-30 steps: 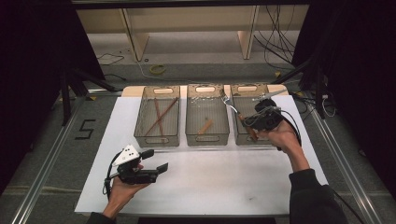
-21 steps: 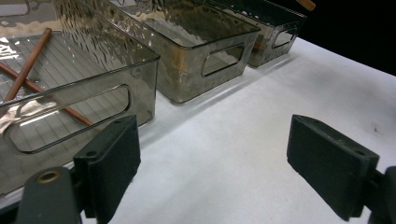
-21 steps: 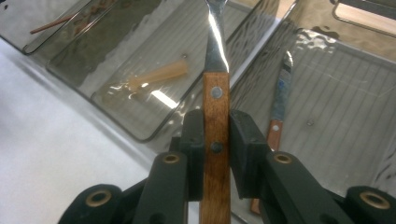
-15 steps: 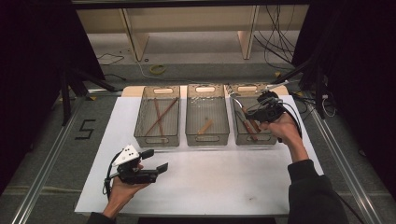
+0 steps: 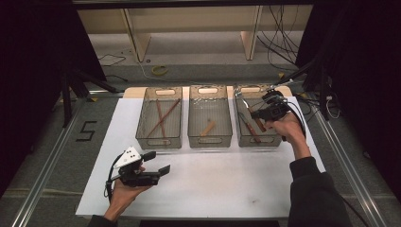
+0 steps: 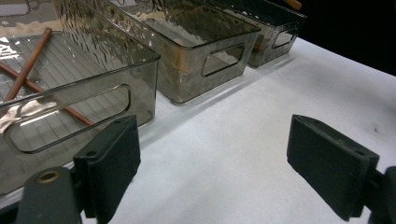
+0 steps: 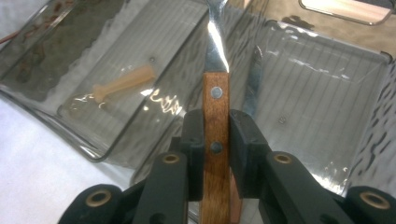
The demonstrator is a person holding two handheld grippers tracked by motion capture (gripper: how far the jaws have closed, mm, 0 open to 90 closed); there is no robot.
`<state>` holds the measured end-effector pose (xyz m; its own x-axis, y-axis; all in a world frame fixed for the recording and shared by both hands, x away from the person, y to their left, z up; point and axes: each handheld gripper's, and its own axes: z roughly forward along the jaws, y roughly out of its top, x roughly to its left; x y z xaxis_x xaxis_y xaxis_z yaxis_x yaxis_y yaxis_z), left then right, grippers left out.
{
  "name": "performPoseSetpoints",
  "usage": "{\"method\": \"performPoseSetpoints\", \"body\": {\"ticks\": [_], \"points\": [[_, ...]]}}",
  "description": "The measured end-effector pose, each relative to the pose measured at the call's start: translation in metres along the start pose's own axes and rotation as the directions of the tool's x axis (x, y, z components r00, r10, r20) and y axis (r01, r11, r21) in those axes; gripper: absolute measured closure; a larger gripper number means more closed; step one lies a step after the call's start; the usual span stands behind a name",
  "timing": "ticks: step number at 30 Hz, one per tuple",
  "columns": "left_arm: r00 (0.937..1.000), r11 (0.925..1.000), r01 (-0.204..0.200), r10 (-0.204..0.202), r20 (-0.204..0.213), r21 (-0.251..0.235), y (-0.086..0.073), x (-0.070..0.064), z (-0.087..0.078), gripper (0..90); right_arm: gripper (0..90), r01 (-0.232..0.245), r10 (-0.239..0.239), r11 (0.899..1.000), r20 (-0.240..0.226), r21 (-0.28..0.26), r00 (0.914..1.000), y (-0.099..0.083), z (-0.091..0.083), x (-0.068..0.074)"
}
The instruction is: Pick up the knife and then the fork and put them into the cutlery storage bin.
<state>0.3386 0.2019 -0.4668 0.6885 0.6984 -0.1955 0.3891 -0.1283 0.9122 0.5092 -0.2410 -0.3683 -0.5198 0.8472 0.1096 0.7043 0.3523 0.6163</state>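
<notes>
Nearest the person, the left gripper (image 5: pixel 156 163) sat in the left hand (image 5: pixel 124 191) over the white sheet covering the table (image 5: pixel 227 189), its black jaws spread wide with nothing between them. In the left gripper view the jaws framed bare white surface, with the near wall of the left smoked clear plastic bin (image 6: pixel 79 93) just beyond.

Farther out stood three such bins in a row. The left bin held two long thin brown sticks (image 5: pixel 161 118) crossing each other. The middle smoked clear plastic bin (image 5: pixel 210 140) held a short pale wooden piece (image 5: pixel 207 128) lying on its floor.

Over the right smoked clear plastic bin (image 5: pixel 241 140), the right hand (image 5: pixel 287 127) held the right gripper (image 7: pixel 216 135), its jaws clamped on the riveted wooden handle of a metal utensil (image 7: pixel 215 112). The utensil's shiny metal shaft reached forward above the bin's ribbed floor; its far end ran out of the right gripper view. Another wooden-handled utensil (image 5: pixel 249 128) lay inside that bin.
</notes>
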Motion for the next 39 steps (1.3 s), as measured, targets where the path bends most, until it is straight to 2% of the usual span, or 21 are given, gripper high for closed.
{"method": "performPoseSetpoints", "body": {"ticks": [18,26,39], "points": [[1.0,1.0,0.0,0.0,0.001,0.001,0.0,0.0,0.0,16.6,77.6,-0.055,0.054,0.998,0.045,0.029,0.9975,0.004,0.009,-0.018],[1.0,1.0,0.0,0.0,0.001,0.001,0.0,0.0,0.0,16.6,77.6,-0.083,0.08,0.995,0.06,0.057,0.995,0.004,0.018,-0.025],[1.0,1.0,0.0,0.0,0.001,0.0,0.0,0.0,0.0,16.6,77.5,-0.103,0.093,0.989,0.092,0.107,0.9914,0.002,0.03,-0.028]]}}
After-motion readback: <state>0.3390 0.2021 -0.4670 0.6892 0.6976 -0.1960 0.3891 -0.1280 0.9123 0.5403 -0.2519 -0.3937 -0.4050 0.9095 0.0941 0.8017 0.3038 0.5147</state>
